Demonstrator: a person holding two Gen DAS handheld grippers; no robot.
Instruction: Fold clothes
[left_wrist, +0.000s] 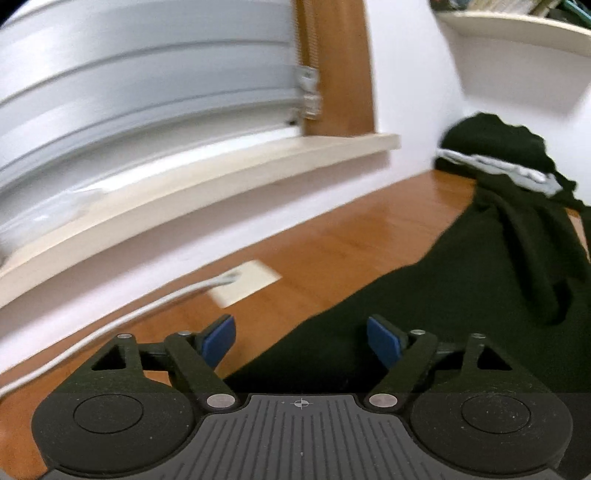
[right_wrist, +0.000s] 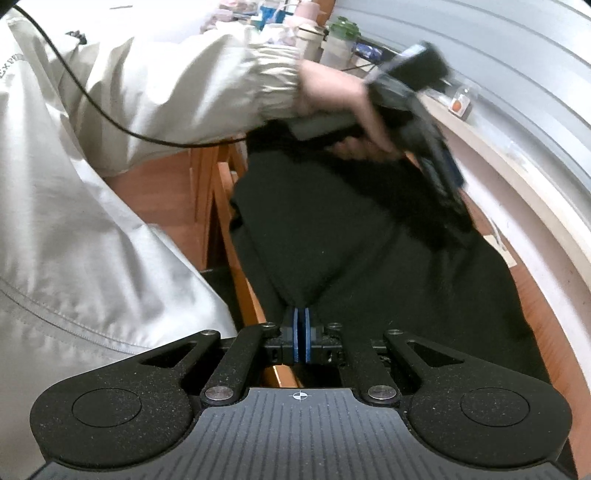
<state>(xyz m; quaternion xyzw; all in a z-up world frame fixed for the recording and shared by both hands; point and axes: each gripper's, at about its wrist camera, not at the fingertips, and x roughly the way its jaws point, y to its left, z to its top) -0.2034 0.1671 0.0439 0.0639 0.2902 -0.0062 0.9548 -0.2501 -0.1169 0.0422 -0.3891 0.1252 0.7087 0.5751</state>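
Wooden tabletop (left_wrist: 369, 240) under a window sill: one dark green fabric garment (left_wrist: 424, 314) spread across it, folding barely begun.
One garment, two grippers: right gripper (right_wrist: 301, 334) is clamped on a pinch of cloth near the table's front edge; left gripper (left_wrist: 301, 341) gapes empty above the garment's edge.

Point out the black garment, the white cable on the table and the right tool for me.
black garment (left_wrist: 369, 332), left wrist view, on its flat spread part.
white cable (left_wrist: 122, 317), left wrist view, midway along its run.
right tool (right_wrist: 301, 338), right wrist view, between its blue pads, pinched on cloth.
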